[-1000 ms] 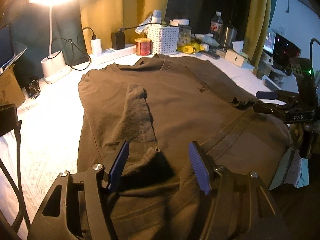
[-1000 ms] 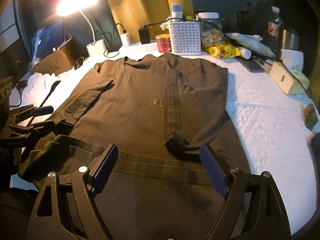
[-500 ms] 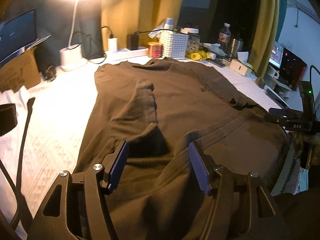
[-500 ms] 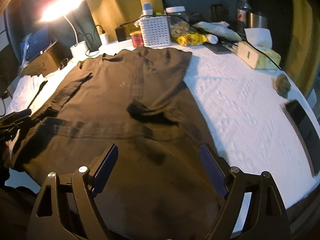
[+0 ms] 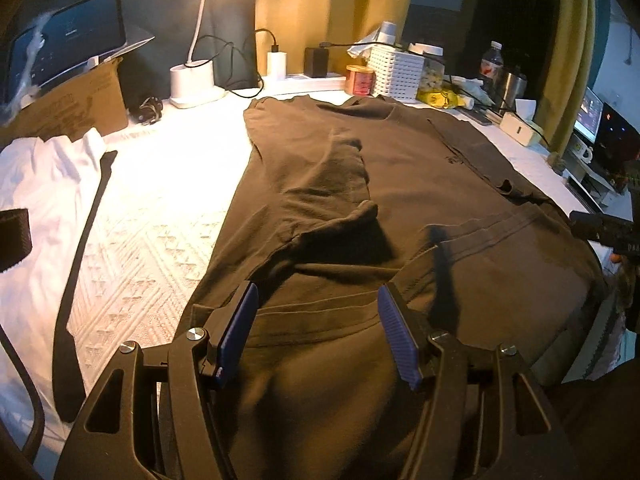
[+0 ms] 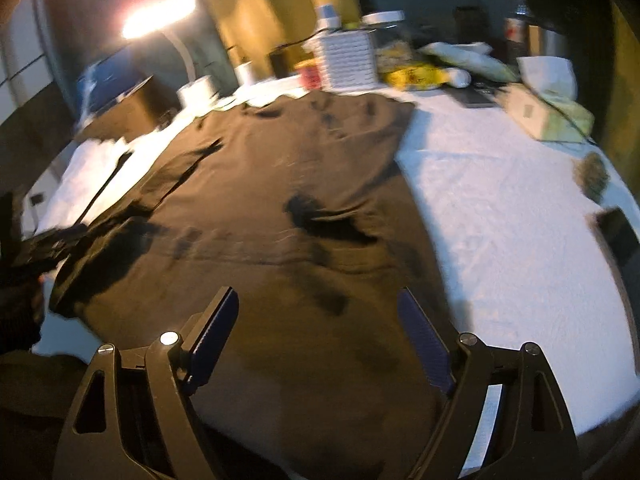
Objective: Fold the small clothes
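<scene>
A dark brown T-shirt [image 5: 400, 184] lies spread on the white textured cover, both sleeves folded inward, its lower part hanging over the near table edge. My left gripper [image 5: 317, 288] hovers open above the shirt's near left hem, with nothing between its blue pads [image 5: 236, 328]. At the far right edge of the left wrist view, the right gripper [image 5: 600, 228] shows as a dark tip. The right wrist view is blurred. There my right gripper [image 6: 316, 294] stands open over the near right part of the shirt [image 6: 280, 184], and the left gripper [image 6: 48, 244] shows at the left edge.
A white garment [image 5: 48, 176] and a black strap [image 5: 80, 248] lie left of the shirt. At the back stand a cardboard box [image 5: 68, 108], a lamp base [image 5: 192, 80], a white basket [image 5: 396, 72], a jar and bottles. A tissue box [image 6: 536, 108] and a dark phone [image 6: 616, 232] lie at the right.
Both grippers have drawn back toward the near edge and apart, the left leftward, the right rightward. Both stay open. The shirt lies as before.
</scene>
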